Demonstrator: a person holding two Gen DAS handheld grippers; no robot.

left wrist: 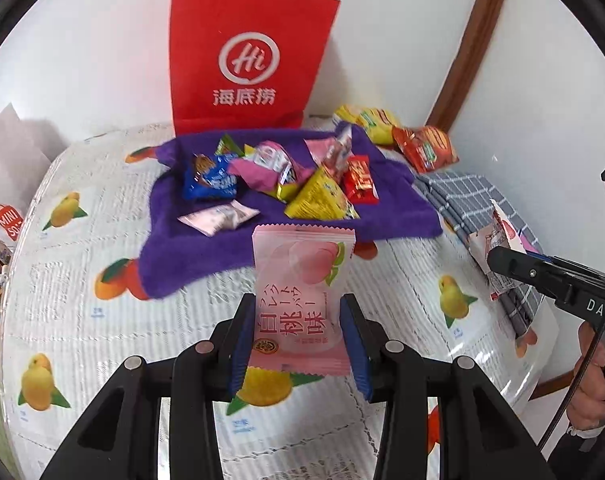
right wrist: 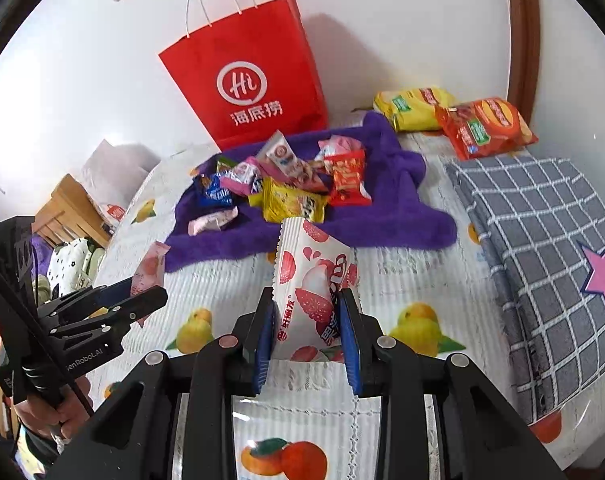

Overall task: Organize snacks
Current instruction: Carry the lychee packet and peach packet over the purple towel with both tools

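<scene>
Left wrist view: our left tongs are clenched on the lower half of the pink peach snack packet, lifted clear of the worktop.
Packet axis, left: its long axis runs away from us along the fingers, crimped top edge pointing toward the purple towel just beyond.
Beyond the left tongs: the snack pile lies on the towel, with the red paper bag standing behind it against the wall.
To the right of the left tongs: the right tongs come in from the side with their own packet.

Right wrist view: our right tongs are clenched on the white lychee snack packet, also off the worktop.
Packet axis, right: it points forward and leans a little left, serrated end toward the towel.
To the right of the right tongs: a grey checked cloth; two chip bags sit far ahead.

Doing the step well: we judge both packets are being carried; we should keep a light, steady squeeze, keep the two apart, and sort like with like.
</scene>
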